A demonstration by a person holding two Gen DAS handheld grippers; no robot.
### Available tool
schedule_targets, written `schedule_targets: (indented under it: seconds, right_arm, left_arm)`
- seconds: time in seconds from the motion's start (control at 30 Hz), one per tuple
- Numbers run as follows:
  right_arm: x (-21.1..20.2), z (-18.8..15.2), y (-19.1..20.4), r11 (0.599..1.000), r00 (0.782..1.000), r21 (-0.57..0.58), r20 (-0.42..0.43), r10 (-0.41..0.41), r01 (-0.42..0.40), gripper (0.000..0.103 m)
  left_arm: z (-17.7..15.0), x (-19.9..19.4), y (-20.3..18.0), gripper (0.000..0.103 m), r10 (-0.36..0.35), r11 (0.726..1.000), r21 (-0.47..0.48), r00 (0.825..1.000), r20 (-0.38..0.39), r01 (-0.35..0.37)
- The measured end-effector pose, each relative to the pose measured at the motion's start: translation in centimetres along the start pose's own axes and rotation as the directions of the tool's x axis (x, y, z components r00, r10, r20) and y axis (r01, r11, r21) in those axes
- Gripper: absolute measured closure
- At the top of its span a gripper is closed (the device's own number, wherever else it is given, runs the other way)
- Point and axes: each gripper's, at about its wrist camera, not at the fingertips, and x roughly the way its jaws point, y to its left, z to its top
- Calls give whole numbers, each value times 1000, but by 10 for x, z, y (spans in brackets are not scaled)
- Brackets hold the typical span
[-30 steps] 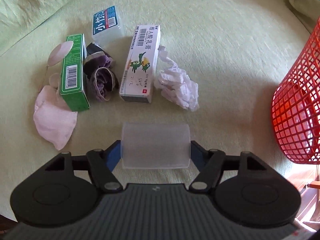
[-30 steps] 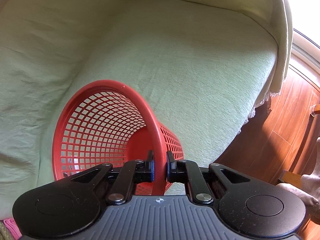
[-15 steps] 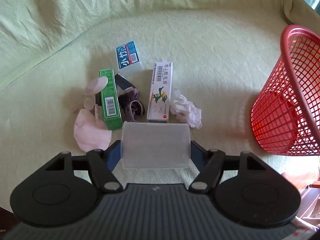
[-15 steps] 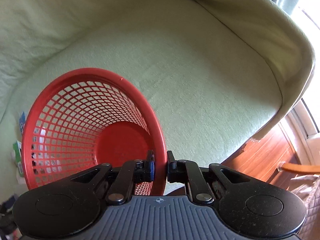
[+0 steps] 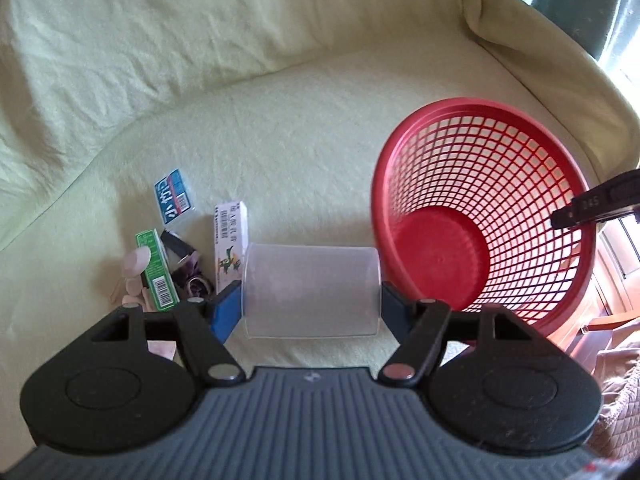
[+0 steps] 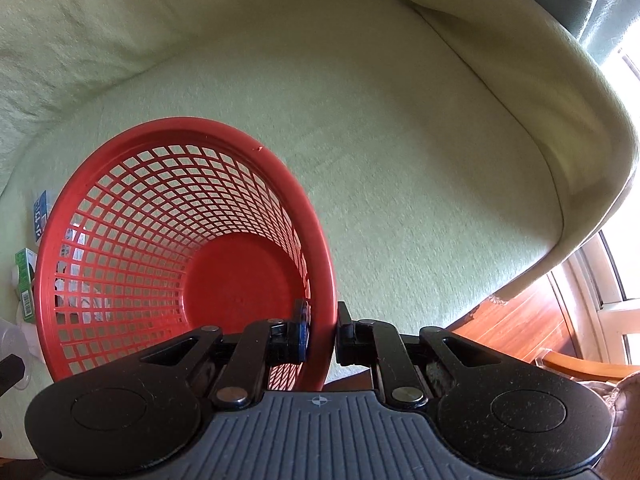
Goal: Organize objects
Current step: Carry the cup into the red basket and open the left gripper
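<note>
My left gripper (image 5: 311, 305) is shut on a clear plastic cup (image 5: 311, 290) lying sideways between its blue pads, held above the sofa seat. Just right of the cup stands the red mesh basket (image 5: 520, 184), upright with its mouth facing the camera and nothing inside. My right gripper (image 6: 322, 330) is shut on the basket's rim (image 6: 322, 280), one finger inside the wall and one outside. In the left wrist view a finger of the right gripper (image 5: 596, 204) shows at the basket's right edge.
On the pale green sofa cover (image 5: 300, 140) to the left lie a green box (image 5: 157, 276), a white medicine box (image 5: 229, 236), a blue-labelled packet (image 5: 175, 198), dark fabric (image 5: 192, 276) and pink pads (image 5: 136, 262). Wooden floor (image 6: 520, 320) lies past the seat's right edge.
The left gripper has risen with the cup, so the pile shrinks and the basket comes into view. The right gripper turned the basket from lying tilted to upright.
</note>
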Motion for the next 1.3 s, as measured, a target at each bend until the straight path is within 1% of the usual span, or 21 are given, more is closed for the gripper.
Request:
schedule_targets:
  seconds: [0.2,0.37,0.47,0.53,0.77,0.93,1.07,1.3]
  right_arm:
    - [0,0,0,1000,1000,3,4,9,-9,94]
    - [0,0,1,1000,1000,1,11,16,-16,94]
    - [0,0,1,1000,1000,3,12,21,-21,94]
    - [0,0,0,1000,1000,2,14,23,-23,94]
    - [0,1,1,999,999,1,17,33,-33,94]
    - [1,0,-1,999,999,7,14,36,-37,94]
    - [1,0,-2,999,999,8,15,38,-38,94]
    - [2,0,-3,999,999,17,11,37,-37,94]
  left_arm:
    - [26,-4,-29,35,-70,997,40,997,33,69]
    - [46,5,-48,35,-115,991,75,992,48,112]
    - [51,9,-56,29,-141,988,72,989,49,137]
    - [52,10,-58,26,-134,989,74,990,52,130]
    - [48,9,-50,26,-112,993,48,993,32,110]
    - [41,-2,-30,26,-79,997,5,996,38,79]
    - [35,-9,-10,26,-33,999,-29,999,28,34]
    - [24,-13,23,26,24,996,-88,1000,13,-22]
